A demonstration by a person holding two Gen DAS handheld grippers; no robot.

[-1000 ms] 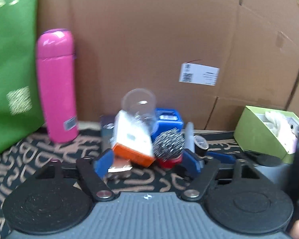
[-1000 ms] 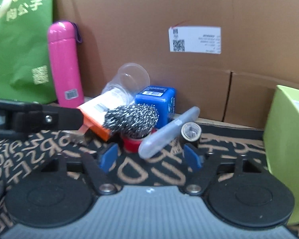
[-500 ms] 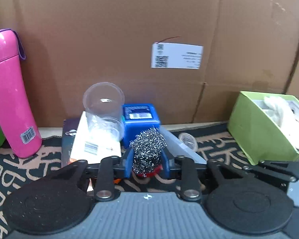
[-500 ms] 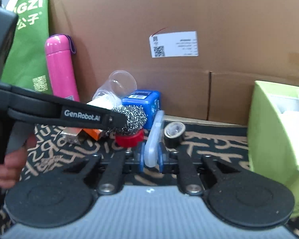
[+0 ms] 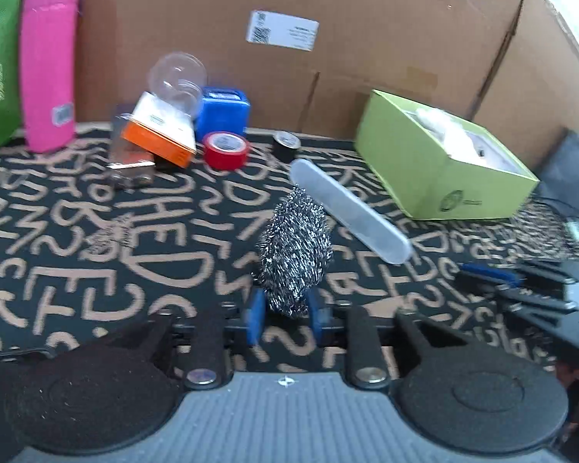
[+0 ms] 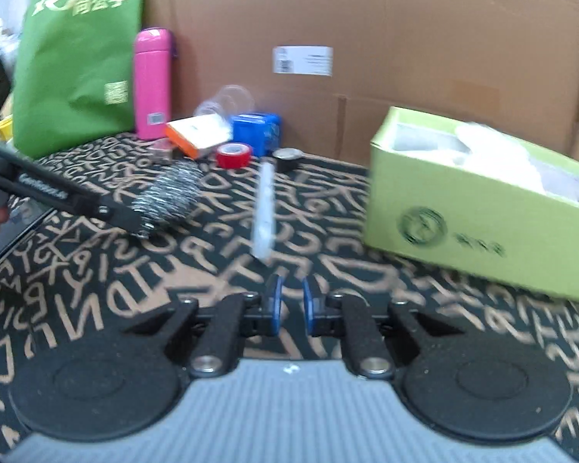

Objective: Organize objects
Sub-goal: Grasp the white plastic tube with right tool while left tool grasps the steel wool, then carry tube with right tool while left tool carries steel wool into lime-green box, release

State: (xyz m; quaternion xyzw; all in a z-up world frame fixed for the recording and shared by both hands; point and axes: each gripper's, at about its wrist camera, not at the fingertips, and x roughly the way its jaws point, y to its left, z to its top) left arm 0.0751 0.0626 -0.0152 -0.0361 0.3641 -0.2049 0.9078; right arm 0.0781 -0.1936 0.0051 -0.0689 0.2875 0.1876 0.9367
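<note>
My left gripper [image 5: 285, 318] is shut on a steel-wool scrubber [image 5: 295, 256] and holds it above the lettered mat; it also shows in the right wrist view [image 6: 170, 196]. A translucent plastic case [image 5: 349, 210] lies on the mat just beyond the scrubber. In the right wrist view that case [image 6: 264, 212] lies ahead of my right gripper [image 6: 289, 306], whose blue pads stand a narrow gap apart with nothing between them. A red tape roll [image 5: 226, 149], a black tape roll [image 5: 286, 141], an orange box [image 5: 160, 137], a blue box [image 5: 223, 114] and a clear cup [image 5: 178, 77] sit at the back.
A pink bottle [image 5: 48, 58] and a green bag [image 6: 79, 50] stand at the back left. An open green box [image 6: 478, 200] with white contents sits at the right. A cardboard wall [image 5: 328, 19] closes the back. The mat [image 5: 96, 231] covers the surface.
Both grippers pulled back from the pile. The left carried the scrubber off the red tape roll. The right let go of the plastic case, which now lies on the mat.
</note>
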